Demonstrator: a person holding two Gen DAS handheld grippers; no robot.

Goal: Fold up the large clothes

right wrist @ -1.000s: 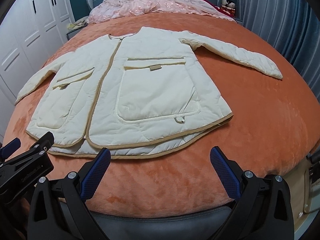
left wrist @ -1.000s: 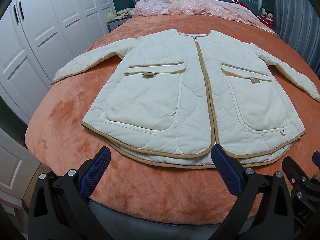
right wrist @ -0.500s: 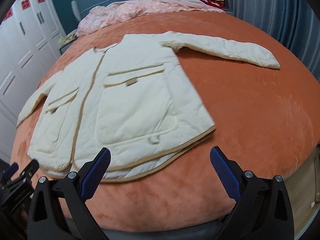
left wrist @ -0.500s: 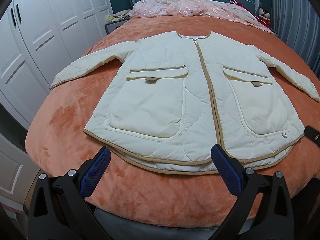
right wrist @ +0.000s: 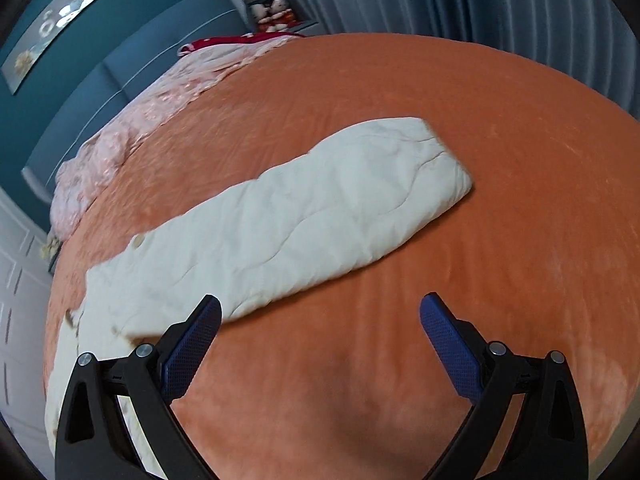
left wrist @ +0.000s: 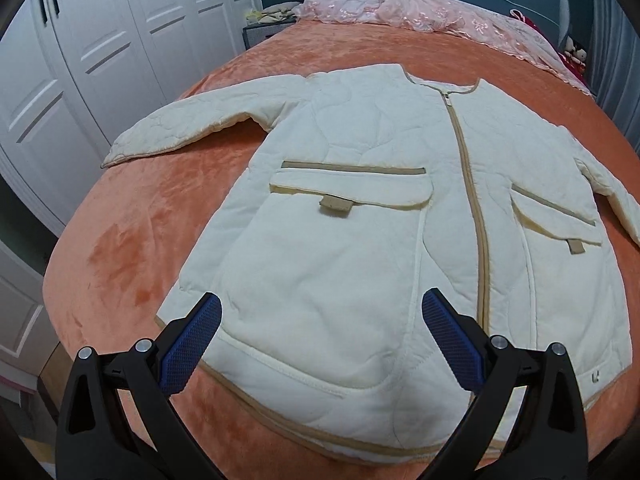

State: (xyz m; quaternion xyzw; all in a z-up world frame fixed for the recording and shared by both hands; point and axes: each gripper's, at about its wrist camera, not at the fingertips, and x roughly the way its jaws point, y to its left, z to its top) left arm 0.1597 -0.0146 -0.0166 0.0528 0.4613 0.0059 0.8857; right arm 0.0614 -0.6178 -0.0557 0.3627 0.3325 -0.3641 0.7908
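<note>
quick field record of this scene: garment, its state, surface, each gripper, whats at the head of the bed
garment: cream quilted jacket, tan trim
state: spread flat, front up, zipped, both sleeves out, unfolded
surface: orange bedspread
left gripper: open, over the jacket's hem, holding nothing
right gripper: open, empty, facing the jacket's sleeve
head of bed: pink lace bedding
beside bed: white wardrobe

No legible text, brand or nos. in either view. Quilted jacket (left wrist: 360, 240) had a small dark mark near hem corner (left wrist: 595, 377), too tiny to read. Wall picture (right wrist: 72, 16) above headboard blurred; nothing on it could be made out.
</note>
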